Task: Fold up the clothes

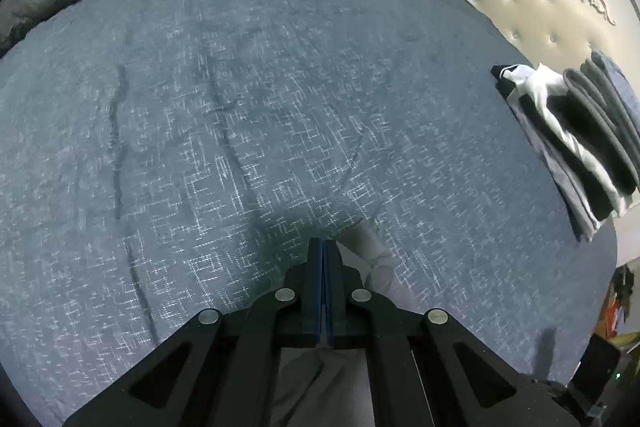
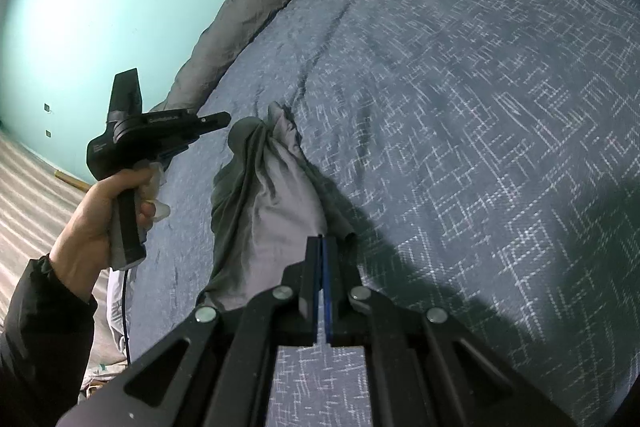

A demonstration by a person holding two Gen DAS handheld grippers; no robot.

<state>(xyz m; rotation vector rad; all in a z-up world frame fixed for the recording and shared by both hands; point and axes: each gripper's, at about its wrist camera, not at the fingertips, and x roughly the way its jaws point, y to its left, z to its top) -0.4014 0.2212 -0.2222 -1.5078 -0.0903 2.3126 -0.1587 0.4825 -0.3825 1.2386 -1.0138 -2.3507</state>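
I've got both hand-held grippers, left (image 1: 324, 247) and right (image 2: 321, 243), clamped on the grey garment (image 2: 272, 195), long axis running bed-edge (image 2: 176, 267) inward.

Left hand-held gripper (image 1: 323, 243): jaws pressed together, blue pads meeting with no visible gap, pointing forward and slightly down. Right hand-held gripper (image 2: 321, 239): jaws likewise closed flush, aimed forward. In the right wrist view, the left hand (image 2: 96, 223) wraps the pistol-style handle of its unit, thumb side up, fingers (image 2: 150, 211) curled around the grip and trigger area, with a dark sleeve (image 2: 44, 323) covering the forearm up to the wrist. That unit is held level, nose pointing right.
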